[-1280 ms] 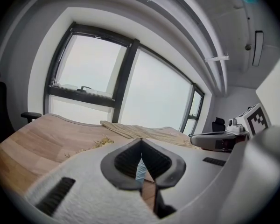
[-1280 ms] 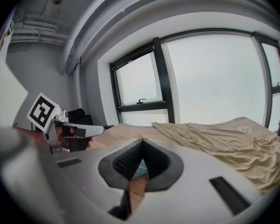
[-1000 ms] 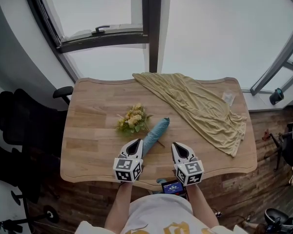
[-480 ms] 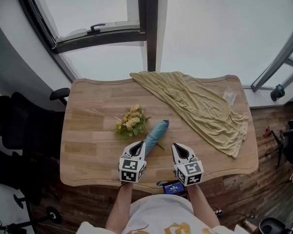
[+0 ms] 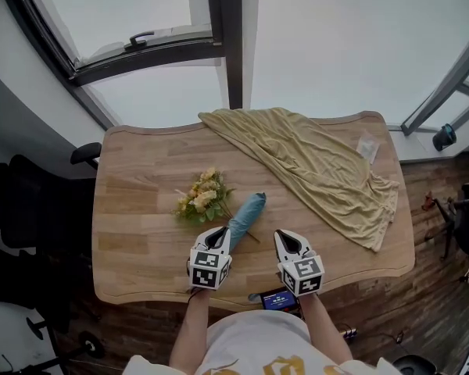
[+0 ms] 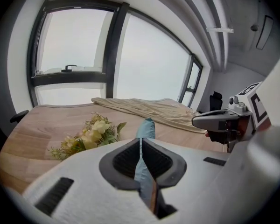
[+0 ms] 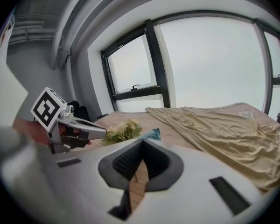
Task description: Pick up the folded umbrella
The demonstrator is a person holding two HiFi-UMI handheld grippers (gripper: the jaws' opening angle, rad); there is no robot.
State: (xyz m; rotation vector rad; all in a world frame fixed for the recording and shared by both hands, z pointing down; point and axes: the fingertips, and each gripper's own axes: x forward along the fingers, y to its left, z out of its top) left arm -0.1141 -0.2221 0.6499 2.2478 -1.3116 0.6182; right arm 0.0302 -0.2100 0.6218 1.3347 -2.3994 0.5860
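Umbrella: a blue folded umbrella (image 5: 245, 212) lies mid-table (image 5: 141, 170), just right of a bunch of flowers (image 5: 197, 203); a tan cloth (image 5: 320, 166) sprawls far right.
Left gripper (image 5: 218, 233): jaws pressed together, holding nothing, poised at the umbrella's near end.
Right gripper (image 5: 286, 236): jaws together, empty, near but apart from it.
Handling: probably light, with a stiff core under soft, slippery fabric; best taken across the middle.
Unclear: the umbrella's near end and handle sit behind the left gripper.

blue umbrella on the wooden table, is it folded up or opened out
Folded. The blue umbrella lies as a slim closed bundle on the light wooden table beside the yellow flower bunch, no canopy spread.
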